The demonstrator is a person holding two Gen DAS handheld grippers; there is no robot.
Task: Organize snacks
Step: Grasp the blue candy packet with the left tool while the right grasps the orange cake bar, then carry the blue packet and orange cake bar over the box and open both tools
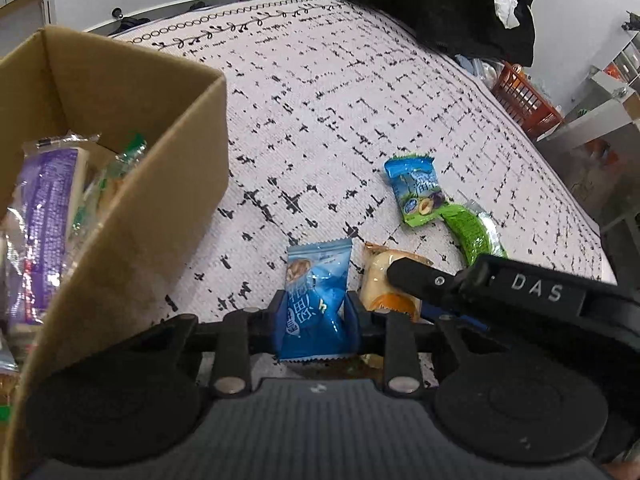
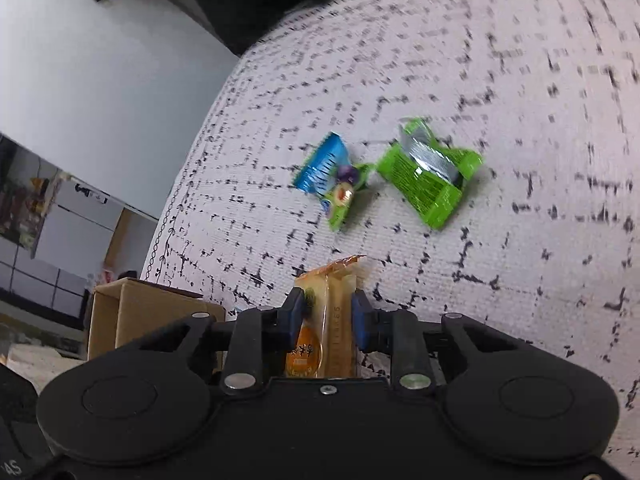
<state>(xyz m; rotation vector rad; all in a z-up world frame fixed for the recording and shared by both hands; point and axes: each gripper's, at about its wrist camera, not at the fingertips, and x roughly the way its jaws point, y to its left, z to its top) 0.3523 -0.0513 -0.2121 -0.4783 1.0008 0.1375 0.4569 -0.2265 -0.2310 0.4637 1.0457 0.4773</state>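
Left tongs [image 1: 316,308] pinching a blue snack packet [image 1: 316,300], both blue pads pressed on its sides; packet standing up between them, lower edge hanging toward the camera. Right tongs [image 2: 327,312] pinching an orange-and-cream snack packet [image 2: 326,320] in the same way, crimped top end reaching out past the fingertips. No earlier picture to compare, so only the closed grip to report.

Left of the left tongs, close by, an open cardboard box [image 1: 160,208] with several wrapped snacks inside, among them a purple-and-white packet [image 1: 44,216]; in the right wrist view the same box low and left of the right tongs. Ahead of the left tongs and a little to the right, a blue-and-green packet [image 1: 416,192] lying flat on the tabletop [image 1: 320,100], covered with a white cloth with black dashes; touching its lower corner, a green packet [image 1: 472,232]. Ahead of the right tongs, the same two lying side by side, blue-and-green one to the left, green one to the right, corners nearly meeting; rather blurred there. Just right of the left tongs, the right tongs with the orange-and-cream packet, black finger laid across it.
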